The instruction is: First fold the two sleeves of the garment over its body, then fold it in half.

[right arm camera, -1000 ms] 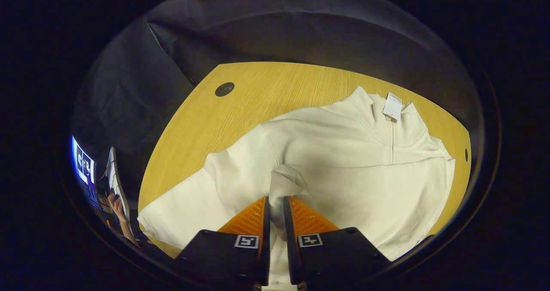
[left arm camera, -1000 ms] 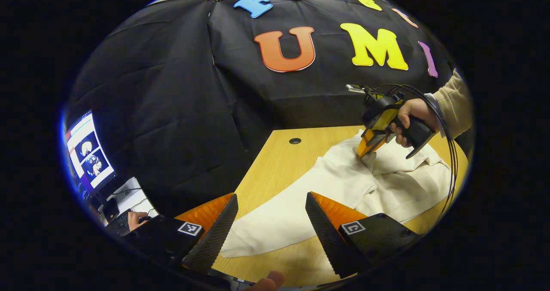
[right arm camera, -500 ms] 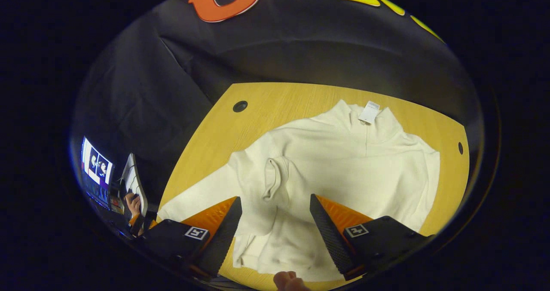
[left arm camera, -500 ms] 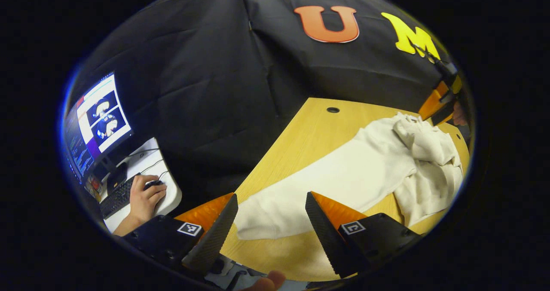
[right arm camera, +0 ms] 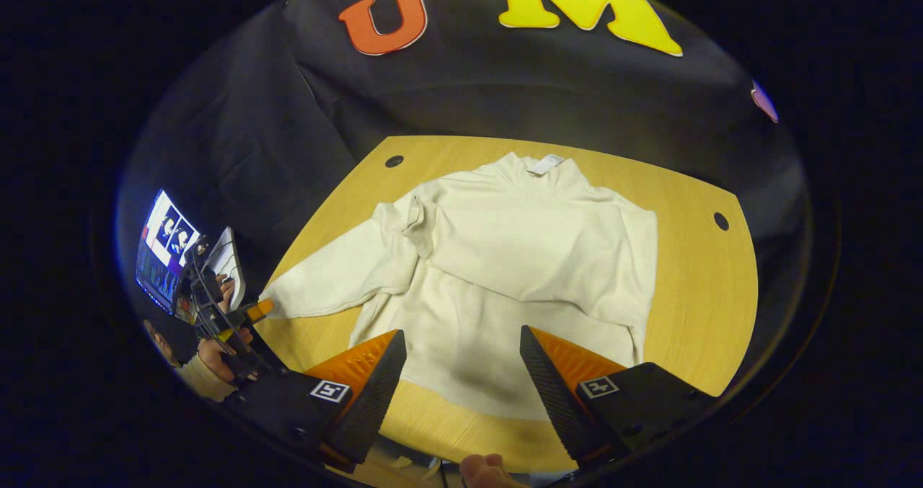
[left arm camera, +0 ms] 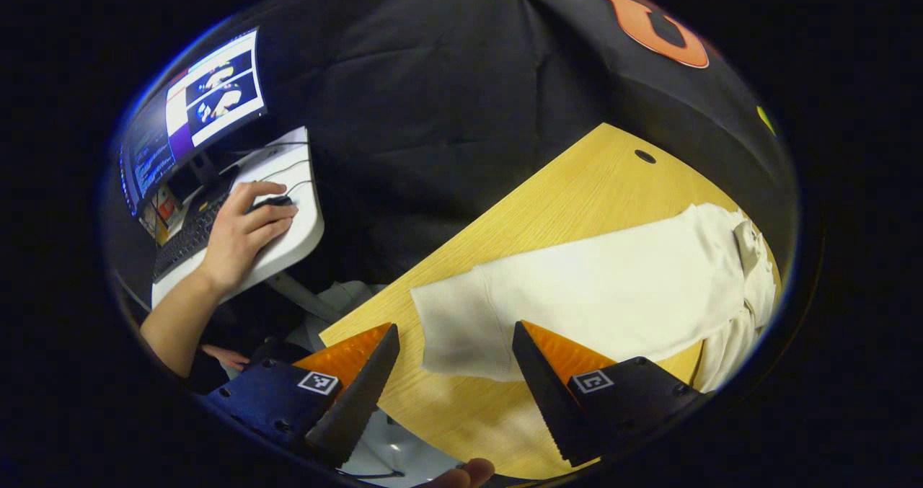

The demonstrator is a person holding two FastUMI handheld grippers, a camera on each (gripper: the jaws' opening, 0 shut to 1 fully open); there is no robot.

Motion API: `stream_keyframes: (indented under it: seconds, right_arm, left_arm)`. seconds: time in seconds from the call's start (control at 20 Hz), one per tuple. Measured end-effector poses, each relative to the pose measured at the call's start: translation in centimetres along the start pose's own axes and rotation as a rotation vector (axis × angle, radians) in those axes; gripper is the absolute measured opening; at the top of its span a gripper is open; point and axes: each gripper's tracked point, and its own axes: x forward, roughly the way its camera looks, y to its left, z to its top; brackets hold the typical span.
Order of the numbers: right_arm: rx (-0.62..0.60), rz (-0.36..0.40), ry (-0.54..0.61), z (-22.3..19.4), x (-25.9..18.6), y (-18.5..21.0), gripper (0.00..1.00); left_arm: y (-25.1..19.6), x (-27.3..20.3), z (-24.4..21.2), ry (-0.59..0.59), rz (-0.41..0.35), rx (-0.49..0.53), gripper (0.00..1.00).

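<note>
Both grippers hover with fingers apart: left gripper (left arm camera: 447, 373) above the one unfolded sleeve (left arm camera: 577, 300), right gripper (right arm camera: 461, 380) over the one garment (right arm camera: 519, 257).

A black cloth wall (right arm camera: 505, 99) hangs in folds behind and beside a light wooden table (right arm camera: 707, 279). The tabletop has two round cable holes, one at the far left corner (right arm camera: 394, 161) and one near the right edge (right arm camera: 721, 221). To the left, lower than the table, stands a white side desk (left arm camera: 288, 207) carrying a lit monitor (left arm camera: 195, 113), a dark keyboard (left arm camera: 191, 232) and a mouse (left arm camera: 270, 201). Lighting is dim and comes from above.
</note>
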Motion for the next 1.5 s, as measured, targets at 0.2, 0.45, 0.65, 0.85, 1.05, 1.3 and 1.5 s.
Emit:
stream_keyframes:
  seconds: [0.2, 0.45, 0.65, 0.85, 1.05, 1.3, 1.5]
  right_arm:
    - [0.075, -0.038, 0.035, -2.8, -0.6, -1.4, 0.99]
    - [0.175, -0.021, 0.042, -3.4, -0.7, -1.0, 0.98]
    - [0.186, -0.029, 0.041, -4.3, -0.9, -1.8, 0.98]
    - [0.247, -0.031, 0.054, -5.7, -0.6, -3.0, 0.98]
    - [0.260, -0.046, 0.060, -6.9, -0.5, -4.5, 0.98]
    - [0.257, -0.067, 0.067, -7.8, -0.7, -5.9, 0.98]
    - [0.224, -0.092, 0.074, -8.9, -0.8, -7.1, 0.98]
  left_arm:
    - [-0.3, 1.5, 0.6, 0.029, -0.012, -0.022, 0.95]
    - [-0.4, 1.9, 0.5, 0.079, -0.031, -0.029, 0.93]
    - [-0.2, 1.9, 0.4, 0.156, -0.043, -0.026, 0.88]
    - [-0.4, 2.0, 0.2, 0.233, -0.044, -0.065, 0.70]
    - [-1.2, 1.9, 0.1, 0.283, -0.074, -0.105, 0.43]
    - [-1.6, 1.9, 0.4, 0.308, -0.088, -0.117, 0.15]
    - [-1.8, 1.4, 1.1, 0.305, -0.073, -0.051, 0.06]
